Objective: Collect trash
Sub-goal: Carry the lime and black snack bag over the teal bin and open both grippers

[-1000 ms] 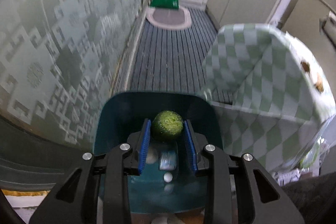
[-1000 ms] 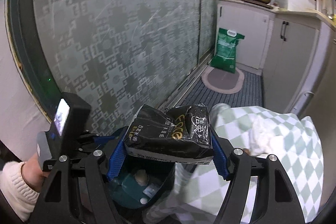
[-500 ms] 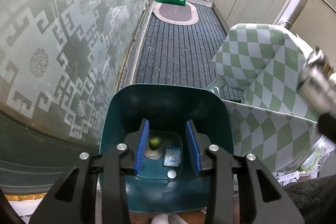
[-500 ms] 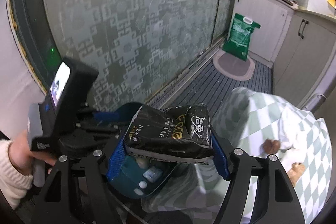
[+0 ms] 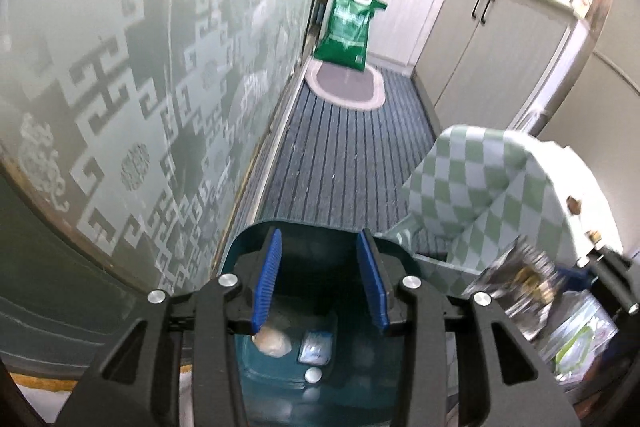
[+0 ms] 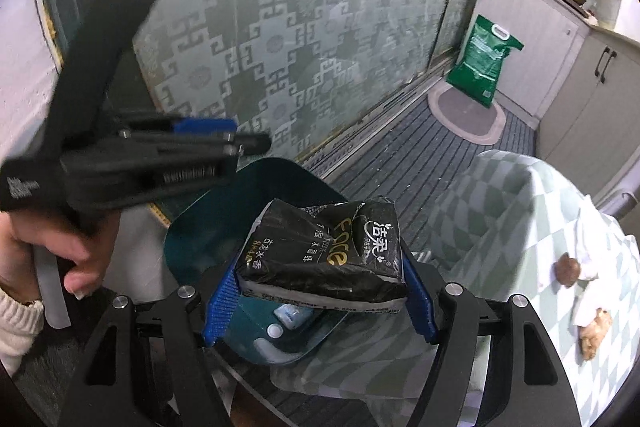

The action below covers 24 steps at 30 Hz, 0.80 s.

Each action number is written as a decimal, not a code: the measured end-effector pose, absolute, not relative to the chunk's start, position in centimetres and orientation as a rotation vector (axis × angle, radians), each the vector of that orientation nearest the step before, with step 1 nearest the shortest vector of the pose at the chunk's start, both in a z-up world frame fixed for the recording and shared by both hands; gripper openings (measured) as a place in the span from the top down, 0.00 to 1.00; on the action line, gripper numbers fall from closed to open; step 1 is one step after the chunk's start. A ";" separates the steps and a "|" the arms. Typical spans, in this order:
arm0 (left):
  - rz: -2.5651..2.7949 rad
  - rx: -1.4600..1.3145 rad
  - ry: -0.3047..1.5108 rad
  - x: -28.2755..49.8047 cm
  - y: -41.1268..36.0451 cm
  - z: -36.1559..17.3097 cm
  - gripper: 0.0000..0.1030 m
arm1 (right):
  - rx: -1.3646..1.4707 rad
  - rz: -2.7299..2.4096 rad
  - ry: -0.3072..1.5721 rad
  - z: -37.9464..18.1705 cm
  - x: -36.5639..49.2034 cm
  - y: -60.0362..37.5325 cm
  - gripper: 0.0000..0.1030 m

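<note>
My left gripper (image 5: 322, 281) is open and empty above the teal trash bin (image 5: 256, 231); pale scraps (image 5: 273, 341) and a small packet (image 5: 316, 347) lie at the bin's bottom. My right gripper (image 6: 318, 287) is shut on a black tissue pack (image 6: 324, 255) and holds it just over the same bin (image 6: 200, 239). The left gripper shows blurred in the right wrist view (image 6: 208, 139), up and left of the bin. The tissue pack shows blurred at the right edge of the left wrist view (image 5: 516, 279).
A table with a green checked cloth (image 6: 560, 227) stands right of the bin, with food scraps (image 6: 568, 267) on it. A frosted glass door (image 5: 120, 67) runs along the left. A green bag (image 5: 348, 27) and an oval mat (image 5: 344, 87) lie far down the striped floor.
The left gripper let go of the green round scrap into the bin, then rose and tilted up. The right gripper brought the tissue pack over the bin.
</note>
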State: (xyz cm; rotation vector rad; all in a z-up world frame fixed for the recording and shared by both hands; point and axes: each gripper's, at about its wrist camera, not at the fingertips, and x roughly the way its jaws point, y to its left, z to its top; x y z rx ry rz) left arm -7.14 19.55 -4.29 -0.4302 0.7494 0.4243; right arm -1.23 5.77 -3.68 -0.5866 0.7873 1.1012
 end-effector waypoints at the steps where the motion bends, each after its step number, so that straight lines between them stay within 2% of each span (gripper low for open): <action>1: 0.420 -0.432 0.733 -7.3 19.6 -4.0 0.59 | -0.584 1.109 0.798 -3.9 -1.3 5.9 0.31; 7: 0.390 -0.449 0.610 -8.5 19.4 -2.1 0.55 | -0.549 1.170 0.873 -5.4 -1.4 6.5 0.28; 10: 0.378 -0.443 0.569 -8.9 19.0 -1.3 0.53 | -0.500 1.191 0.913 -5.7 -1.1 6.5 0.22; 12: 0.367 -0.443 0.539 -9.1 18.9 -0.8 0.51 | -0.486 1.202 0.915 -5.6 -1.1 6.5 0.17; 17: 0.340 -0.436 0.468 -9.4 18.1 0.2 0.49 | -0.482 1.190 0.858 -4.4 -1.2 6.1 0.17; 24: 0.311 -0.418 0.341 -10.5 16.8 2.2 0.46 | -0.411 1.133 0.794 -2.2 0.5 4.5 0.32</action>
